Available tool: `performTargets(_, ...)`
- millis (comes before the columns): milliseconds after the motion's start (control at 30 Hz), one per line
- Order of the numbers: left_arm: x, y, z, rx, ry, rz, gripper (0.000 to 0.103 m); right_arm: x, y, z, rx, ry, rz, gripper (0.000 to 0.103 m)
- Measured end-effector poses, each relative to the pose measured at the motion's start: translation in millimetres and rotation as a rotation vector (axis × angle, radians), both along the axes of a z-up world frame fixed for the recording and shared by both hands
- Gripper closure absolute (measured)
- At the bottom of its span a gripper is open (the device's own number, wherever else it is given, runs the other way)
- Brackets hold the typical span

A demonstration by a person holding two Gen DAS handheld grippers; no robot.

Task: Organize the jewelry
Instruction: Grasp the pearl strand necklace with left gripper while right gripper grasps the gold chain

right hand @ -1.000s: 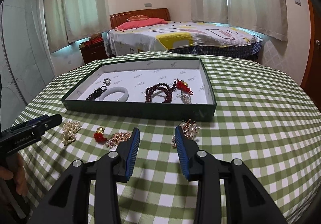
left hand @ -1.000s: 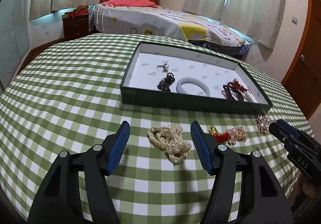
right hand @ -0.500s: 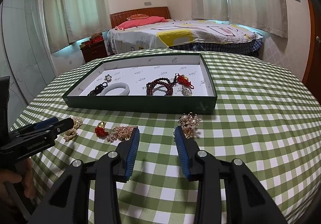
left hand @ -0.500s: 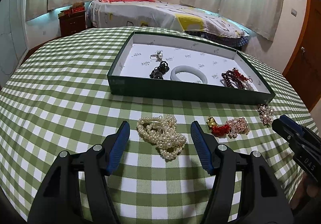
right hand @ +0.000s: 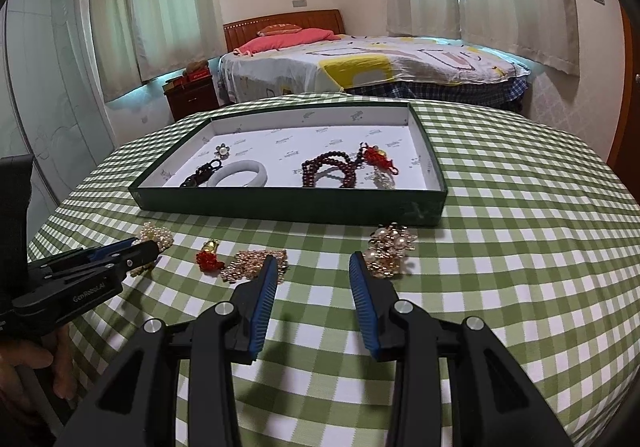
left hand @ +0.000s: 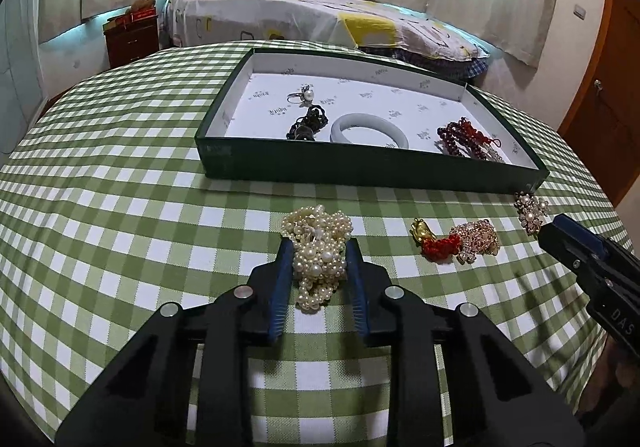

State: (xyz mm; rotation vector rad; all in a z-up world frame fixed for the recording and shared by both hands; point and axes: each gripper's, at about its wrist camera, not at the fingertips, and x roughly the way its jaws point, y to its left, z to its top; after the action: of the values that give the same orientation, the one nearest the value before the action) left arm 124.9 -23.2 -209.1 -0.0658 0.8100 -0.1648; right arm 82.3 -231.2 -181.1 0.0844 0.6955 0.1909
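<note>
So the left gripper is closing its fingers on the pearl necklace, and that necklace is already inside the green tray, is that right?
Not quite. The left gripper is closing on the pearl necklace, but the necklace lies on the checked tablecloth in front of the green tray, not inside it. The left wrist view shows this.

White letters "DAS" stand on the black body of the right claw — "GenRobot.AI" on the left claw. Tray-lining print is too small to read.
</note>
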Motion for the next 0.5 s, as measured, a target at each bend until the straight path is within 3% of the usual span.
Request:
performTargets(133, -1.8, 4.0, 5.6, 0.015, -0.025, -0.001, 0.085, 4.3, 9.5, -0.4, -0.002, 0.012, 0.024, 0.065)
performTargets(400, 0.4, 19.2, 5.3, -0.010, -0.015, 0.029, 0.085, 13.0, 33.3, -4.2, -0.019, 0.044, 0.083, 0.064)
performTargets(500, 0.0, 19.4, 5.9, -0.020, -0.015, 0.035, 0.080, 12.8, 33.1, -4.2, -0.016, 0.043, 0.081, 0.062)
